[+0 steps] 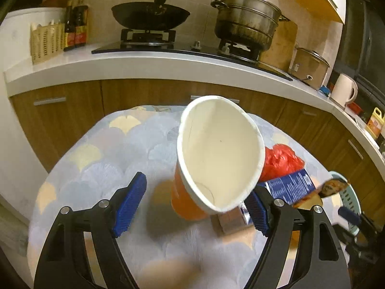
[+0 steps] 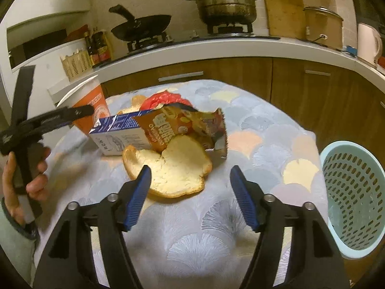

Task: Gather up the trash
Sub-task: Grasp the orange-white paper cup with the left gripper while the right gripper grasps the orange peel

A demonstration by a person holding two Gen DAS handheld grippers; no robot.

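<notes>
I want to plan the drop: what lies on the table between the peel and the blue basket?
Only bare tablecloth lies between the peel and the basket, as the right wrist view shows.

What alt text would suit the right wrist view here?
The open right gripper hovers over a large pale fruit peel on a cloth-covered table, with a blue carton and torn snack bag behind. A light blue perforated basket stands at right; the left gripper reaches near an orange paper cup.
</notes>
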